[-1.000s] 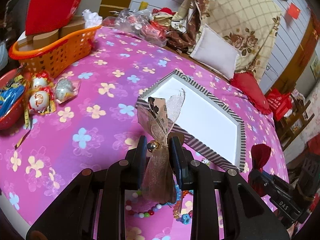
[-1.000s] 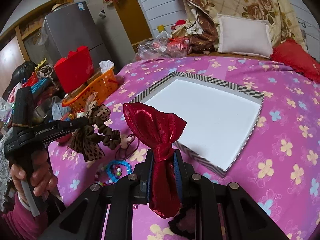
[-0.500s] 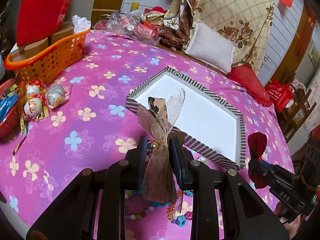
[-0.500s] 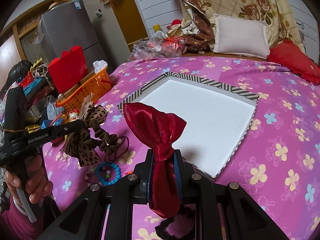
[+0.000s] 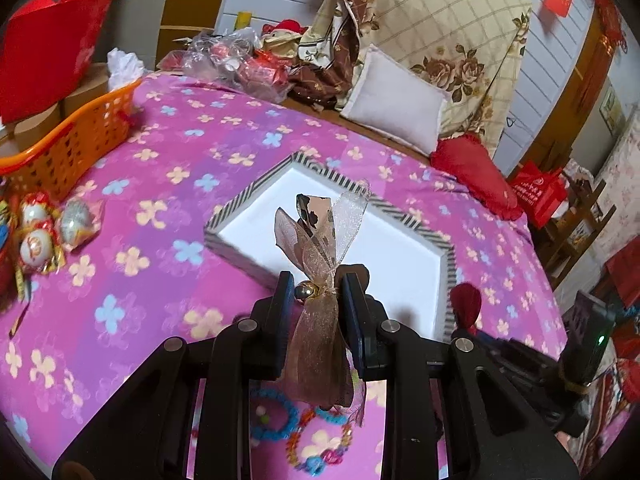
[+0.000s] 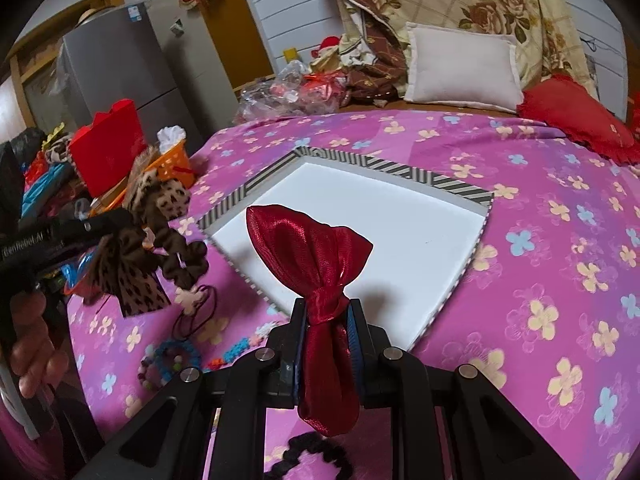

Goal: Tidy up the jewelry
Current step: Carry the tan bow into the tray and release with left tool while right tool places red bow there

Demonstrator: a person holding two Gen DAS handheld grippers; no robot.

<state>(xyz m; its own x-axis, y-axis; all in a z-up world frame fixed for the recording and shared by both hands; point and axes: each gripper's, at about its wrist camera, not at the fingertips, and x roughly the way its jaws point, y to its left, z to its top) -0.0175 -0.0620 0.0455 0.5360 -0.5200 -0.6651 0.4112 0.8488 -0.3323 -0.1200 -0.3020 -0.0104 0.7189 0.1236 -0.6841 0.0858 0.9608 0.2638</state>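
My left gripper point(image 5: 316, 292) is shut on a sheer gold and leopard-print bow point(image 5: 320, 240) with a small gold bell, held above the near edge of the white tray point(image 5: 404, 276). My right gripper point(image 6: 326, 312) is shut on a red satin bow point(image 6: 308, 248), held above the tray's point(image 6: 360, 236) near corner. The tray has a black-and-white striped rim and looks empty. The leopard bow point(image 6: 140, 256) also shows in the right wrist view, at the left. The red bow point(image 5: 466, 306) shows in the left wrist view, at the right.
Bead bracelets point(image 5: 276, 416) and a black scrunchie point(image 6: 308, 456) lie on the pink flowered cloth below the grippers. An orange basket point(image 5: 72, 140) and wrapped round ornaments point(image 5: 38, 236) sit at the left. Pillows point(image 5: 396, 100) and clutter line the far edge.
Both grippers have moved forward towards the tray with their bows still held. The left gripper's view has swung slightly right.
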